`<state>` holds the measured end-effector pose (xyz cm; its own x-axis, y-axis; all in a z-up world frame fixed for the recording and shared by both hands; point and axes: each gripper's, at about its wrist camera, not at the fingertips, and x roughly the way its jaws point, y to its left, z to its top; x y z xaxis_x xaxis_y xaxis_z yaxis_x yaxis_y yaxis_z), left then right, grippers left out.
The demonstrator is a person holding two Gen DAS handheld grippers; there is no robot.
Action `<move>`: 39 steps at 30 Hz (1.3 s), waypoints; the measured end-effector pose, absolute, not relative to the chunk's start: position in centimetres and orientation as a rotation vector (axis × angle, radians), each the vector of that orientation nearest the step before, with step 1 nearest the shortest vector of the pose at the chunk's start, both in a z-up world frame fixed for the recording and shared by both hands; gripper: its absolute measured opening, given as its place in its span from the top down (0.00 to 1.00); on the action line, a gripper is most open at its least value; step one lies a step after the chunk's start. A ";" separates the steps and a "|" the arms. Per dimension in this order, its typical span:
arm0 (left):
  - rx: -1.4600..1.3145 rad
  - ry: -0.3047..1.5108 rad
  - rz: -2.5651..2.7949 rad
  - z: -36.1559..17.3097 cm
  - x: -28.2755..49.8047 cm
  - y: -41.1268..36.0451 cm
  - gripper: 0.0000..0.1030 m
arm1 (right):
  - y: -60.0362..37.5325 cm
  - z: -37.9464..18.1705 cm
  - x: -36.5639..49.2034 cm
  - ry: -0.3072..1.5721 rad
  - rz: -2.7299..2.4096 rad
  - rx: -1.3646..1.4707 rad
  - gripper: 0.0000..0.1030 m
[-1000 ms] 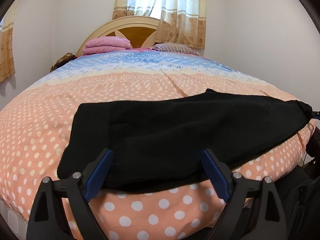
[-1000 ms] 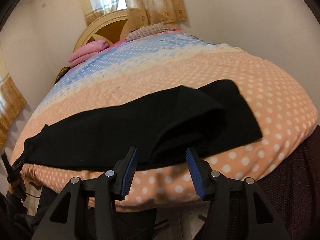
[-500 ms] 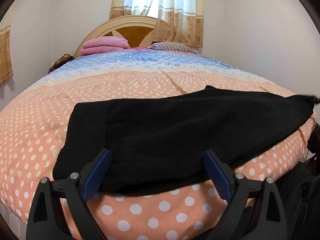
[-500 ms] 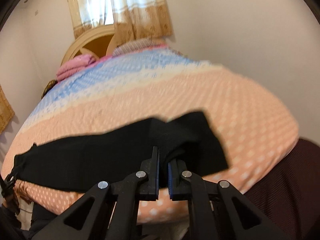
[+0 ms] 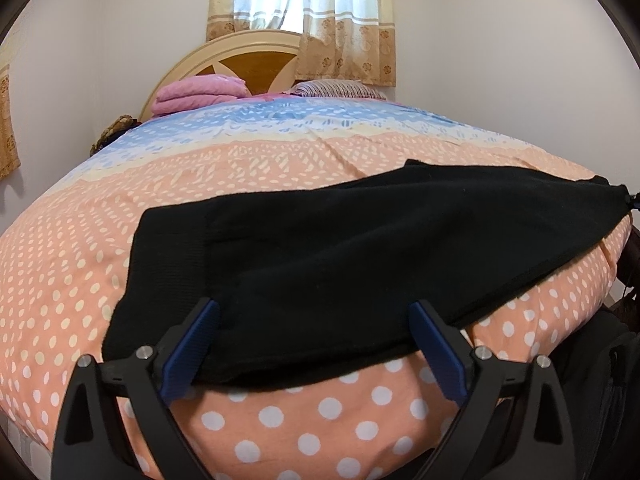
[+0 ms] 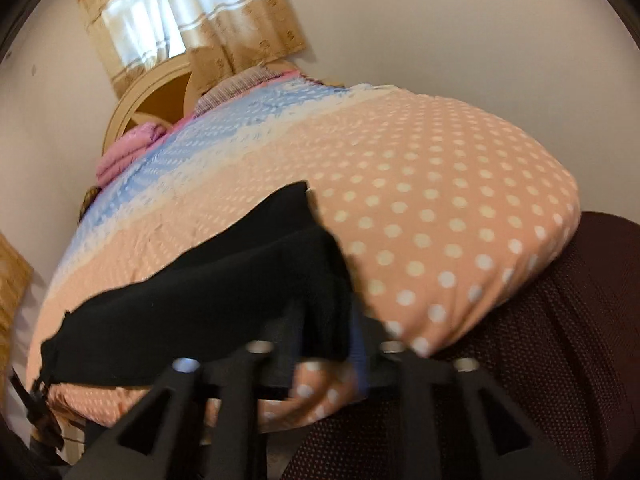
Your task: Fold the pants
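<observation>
Black pants [image 5: 360,260] lie across the near part of the dotted peach bedcover [image 5: 100,240], with the wide end at the left. My left gripper [image 5: 312,312] hovers at the pants' near edge. Its jaws stand wide and are still opening, the blue pads [image 5: 192,344] on either side of the cloth without pressing it. In the blurred right wrist view, the narrow leg end of the pants [image 6: 200,300] is bunched and lifted over itself. My right gripper [image 6: 326,344] is opening, with that bunched cloth between its spread fingers.
A folded pink blanket [image 5: 200,92], a striped pillow [image 5: 340,88] and a round wooden headboard [image 5: 248,56] are at the far end of the bed, under a curtained window [image 5: 304,12]. Dark maroon mesh [image 6: 540,340] sits beside the bed's right corner [image 6: 552,208]. A dark bag [image 5: 600,380] lies lower right.
The right gripper closed on the leg end, carried it leftward over the pants, and its jaws have parted again. The left gripper has stayed in place and spread slightly.
</observation>
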<state>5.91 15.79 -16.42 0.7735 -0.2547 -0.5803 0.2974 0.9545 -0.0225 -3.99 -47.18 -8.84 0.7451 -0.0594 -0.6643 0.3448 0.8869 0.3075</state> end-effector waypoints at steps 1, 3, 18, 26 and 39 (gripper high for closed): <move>0.076 0.620 -0.299 -16.4 6.0 15.7 0.02 | -47.6 -8.4 -4.4 0.679 -0.228 0.448 0.48; 0.082 0.623 -0.295 -16.5 6.1 15.4 0.00 | -48.6 -7.7 -4.8 0.653 -0.216 0.488 0.47; 0.077 0.625 -0.288 -16.5 6.6 15.1 0.00 | -49.2 -7.9 0.2 0.798 -0.068 0.652 0.94; 0.070 0.616 -0.283 -16.6 6.5 15.1 0.00 | -47.5 -1.6 0.2 0.570 -0.074 0.488 0.97; 0.082 0.601 -0.286 -17.0 6.0 15.2 0.00 | -51.3 -6.6 -0.2 0.645 -0.329 0.506 0.96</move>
